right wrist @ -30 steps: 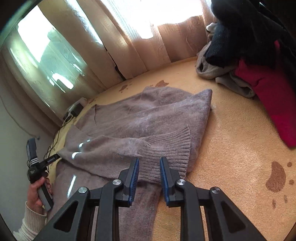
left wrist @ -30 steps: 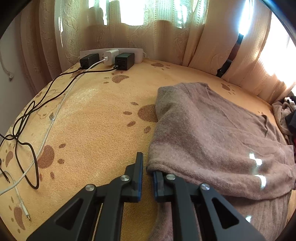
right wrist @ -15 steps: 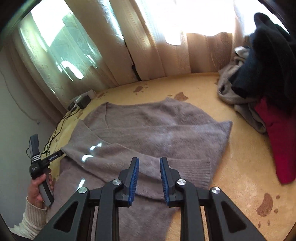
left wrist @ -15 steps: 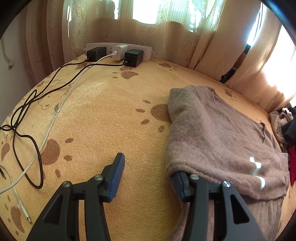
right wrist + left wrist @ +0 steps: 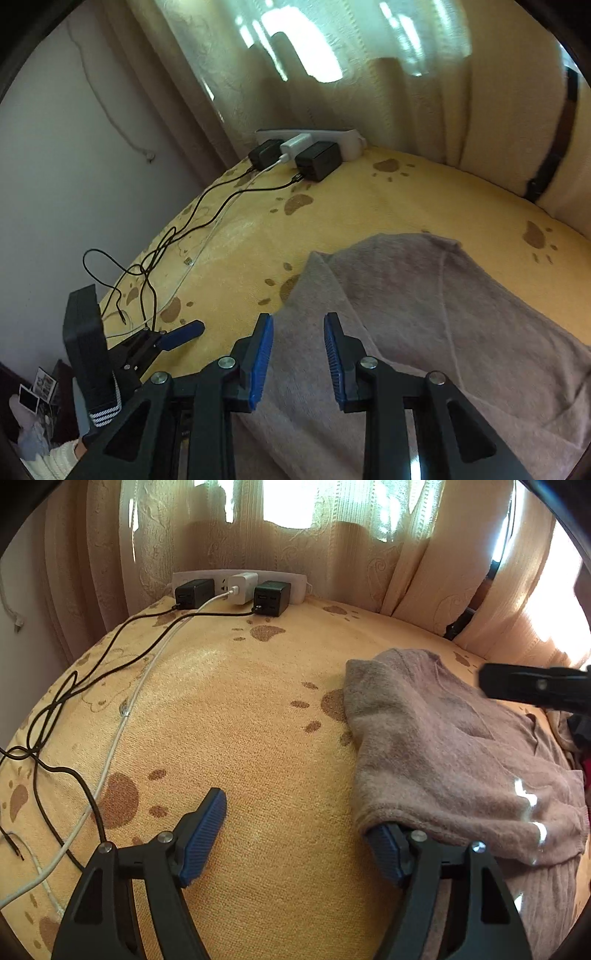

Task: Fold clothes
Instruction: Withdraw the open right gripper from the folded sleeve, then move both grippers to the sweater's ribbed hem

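Note:
A mauve knitted sweater [image 5: 443, 746] lies folded on the orange paw-print blanket [image 5: 240, 709]. My left gripper [image 5: 295, 830] is open at the sweater's near left edge and its jaws are still opening. Its right finger [image 5: 384, 849] is tucked under the knitted hem, and the left finger rests over bare blanket. My right gripper [image 5: 298, 321] hovers above the sweater [image 5: 424, 314] near its left fold, jaws opening, with nothing between the pads. It also shows as a blurred black shape at the right of the left wrist view. The left gripper's blue finger [image 5: 183, 334] shows at lower left.
A white power strip [image 5: 240, 581] with three chargers sits at the back by the curtains [image 5: 369, 554]. Black and white cables [image 5: 110, 720] trail over the blanket's left side. More clothes [image 5: 580, 738] lie at the far right edge. A wall [image 5: 74, 166] stands to the left.
My left jaws have spread wide and let go of the sweater's hem. The right gripper swept left across the sweater, from the sleeve cuff to the fold near the power strip, and rolled.

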`<move>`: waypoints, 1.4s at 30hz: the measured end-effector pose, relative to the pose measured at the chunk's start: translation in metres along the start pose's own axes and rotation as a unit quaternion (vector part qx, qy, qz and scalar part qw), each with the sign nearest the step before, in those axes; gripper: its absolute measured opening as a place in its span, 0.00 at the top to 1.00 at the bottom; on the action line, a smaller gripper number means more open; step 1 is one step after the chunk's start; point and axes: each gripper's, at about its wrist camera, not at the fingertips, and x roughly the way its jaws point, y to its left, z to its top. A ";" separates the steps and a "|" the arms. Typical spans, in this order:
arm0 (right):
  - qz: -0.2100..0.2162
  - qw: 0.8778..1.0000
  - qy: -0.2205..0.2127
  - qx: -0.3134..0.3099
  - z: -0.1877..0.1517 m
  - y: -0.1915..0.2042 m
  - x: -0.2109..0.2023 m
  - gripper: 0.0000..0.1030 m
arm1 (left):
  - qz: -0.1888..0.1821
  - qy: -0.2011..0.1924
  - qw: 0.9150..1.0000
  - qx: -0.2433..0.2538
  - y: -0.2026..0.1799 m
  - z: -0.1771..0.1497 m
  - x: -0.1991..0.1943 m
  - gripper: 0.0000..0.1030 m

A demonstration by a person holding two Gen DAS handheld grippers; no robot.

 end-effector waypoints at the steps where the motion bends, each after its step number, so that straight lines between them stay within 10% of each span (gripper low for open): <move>1: -0.005 1.000 0.015 -0.003 0.003 0.003 0.015 0.70 | -0.004 0.000 1.000 -0.001 0.001 0.001 0.000 0.24; 6: -0.041 0.998 0.052 -0.013 0.006 0.007 0.067 0.70 | -0.032 0.006 0.999 0.002 0.008 -0.002 -0.004 0.23; 20: -0.051 0.999 0.001 -0.017 0.002 0.004 0.031 0.68 | -0.045 -0.013 0.997 -0.054 0.039 -0.009 -0.051 0.22; 25: -0.088 0.995 -0.051 -0.006 -0.034 -0.017 -0.065 0.68 | -0.082 -0.048 0.995 -0.004 -0.004 0.011 -0.060 0.20; 31: -0.162 0.983 -0.066 0.049 -0.130 -0.065 -0.167 0.65 | -0.068 0.013 0.996 0.062 -0.050 0.012 -0.015 0.20; 42: -0.193 0.971 -0.038 0.139 -0.236 -0.125 -0.168 0.64 | -0.037 0.039 0.996 0.072 -0.060 0.009 -0.004 0.19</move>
